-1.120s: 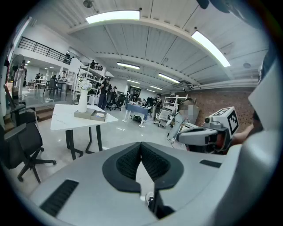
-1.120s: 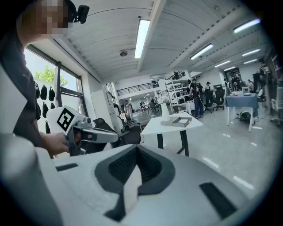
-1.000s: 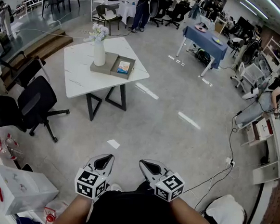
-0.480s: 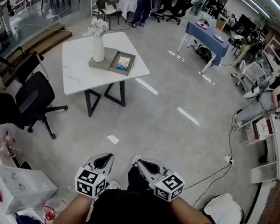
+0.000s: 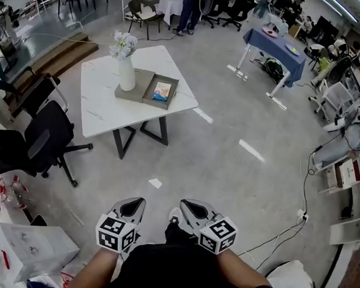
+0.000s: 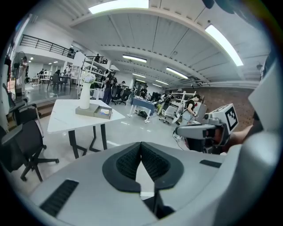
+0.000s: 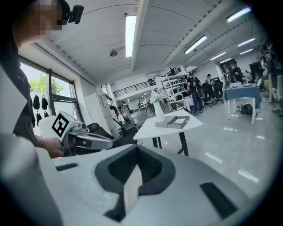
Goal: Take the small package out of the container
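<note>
Far ahead stands a white table with a grey container on it. In the container's right half lies the small, colourful package, and a white vase of flowers stands at its left end. My left gripper and right gripper are held side by side close to the body, over the floor and well short of the table. Both are shut with nothing in them. The left gripper view shows the container in the distance; the right gripper view shows the container too.
Black office chairs stand left of the table. A white box sits on the floor at the lower left. A cable runs across the floor on the right. A blue-covered table and people are far behind.
The head view has shifted and the table now looks slightly nearer. A shoe shows between the grippers. Both grippers stay shut in the same place by the body.
</note>
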The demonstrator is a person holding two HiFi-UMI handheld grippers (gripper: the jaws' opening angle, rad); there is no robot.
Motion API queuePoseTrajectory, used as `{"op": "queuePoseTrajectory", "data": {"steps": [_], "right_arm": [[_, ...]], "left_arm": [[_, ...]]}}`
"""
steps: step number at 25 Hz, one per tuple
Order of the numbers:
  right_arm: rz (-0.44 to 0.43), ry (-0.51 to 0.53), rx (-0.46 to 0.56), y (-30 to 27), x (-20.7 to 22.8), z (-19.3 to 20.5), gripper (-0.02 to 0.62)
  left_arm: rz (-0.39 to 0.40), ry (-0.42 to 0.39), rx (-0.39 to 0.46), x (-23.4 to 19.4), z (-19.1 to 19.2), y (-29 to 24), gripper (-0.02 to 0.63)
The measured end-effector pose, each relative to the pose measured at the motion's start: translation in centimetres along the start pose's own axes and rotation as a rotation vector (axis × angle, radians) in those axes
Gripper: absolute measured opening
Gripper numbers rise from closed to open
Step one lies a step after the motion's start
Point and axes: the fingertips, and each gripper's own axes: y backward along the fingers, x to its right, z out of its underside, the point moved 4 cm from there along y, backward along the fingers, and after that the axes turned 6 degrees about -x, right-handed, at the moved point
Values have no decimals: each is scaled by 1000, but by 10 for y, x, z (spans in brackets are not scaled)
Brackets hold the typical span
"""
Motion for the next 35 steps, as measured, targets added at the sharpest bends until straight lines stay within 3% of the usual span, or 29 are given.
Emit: {"op": "queuePoseTrajectory", "data": {"steps": [7, 15, 24, 35], "right_arm": [[-50, 32, 44, -24, 66, -64, -2], [-116, 15, 32, -44, 136, -80, -2], [-145, -40, 15, -63, 167, -86, -2], [-92, -20, 0, -102, 212, -116, -2]], "left_arm": [[-101, -28, 72, -32, -85, -39, 3], [-128, 18, 36, -26, -107, -108, 3], [-94, -3, -53, -21, -127, -148, 3], [-42, -38, -21, -58, -176, -203, 3]]}}
